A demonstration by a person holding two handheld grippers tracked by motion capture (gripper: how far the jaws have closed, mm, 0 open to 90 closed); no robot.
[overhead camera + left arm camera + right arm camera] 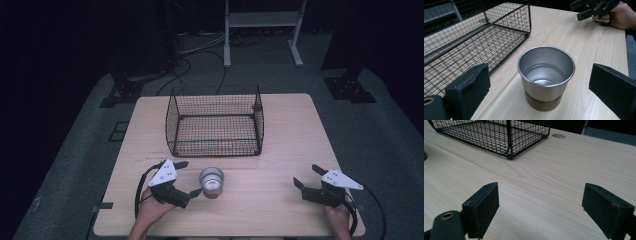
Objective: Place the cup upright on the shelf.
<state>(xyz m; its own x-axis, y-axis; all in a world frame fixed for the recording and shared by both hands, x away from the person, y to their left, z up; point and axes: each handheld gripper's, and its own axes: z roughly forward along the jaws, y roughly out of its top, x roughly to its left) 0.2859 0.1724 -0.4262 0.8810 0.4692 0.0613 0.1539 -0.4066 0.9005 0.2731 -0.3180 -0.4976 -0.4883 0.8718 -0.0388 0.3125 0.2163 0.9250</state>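
While the steel cup [546, 75] stands upright on the wooden table [280, 145], near the front edge and just in front of the black wire basket [215, 125], we have the left gripper [192, 177] coming at it from the left with its jaws spread wide — one on each side of the cup, neither touching yet as far as we can see. Over on the right, the right gripper [541, 205] hangs above bare wood, jaws also wide apart, holding nothing, well apart from the cup.

What's the play? We'd judge it a grasp on the cup, likely headed for the basket. To do it well, we want the cup centred between the pads [471, 85] before closing — in the left gripper view it sits a touch nearer the left-hand one, so a small shift evens that out. Bite on the steel wall above the brown cork-like base [544, 103], not at the rim, where a tapered cup may squirt upward. Close gently — smooth metal slips, and an uneven squeeze could tip it. Keep it upright on the lift, high enough to clear the basket's near wall.
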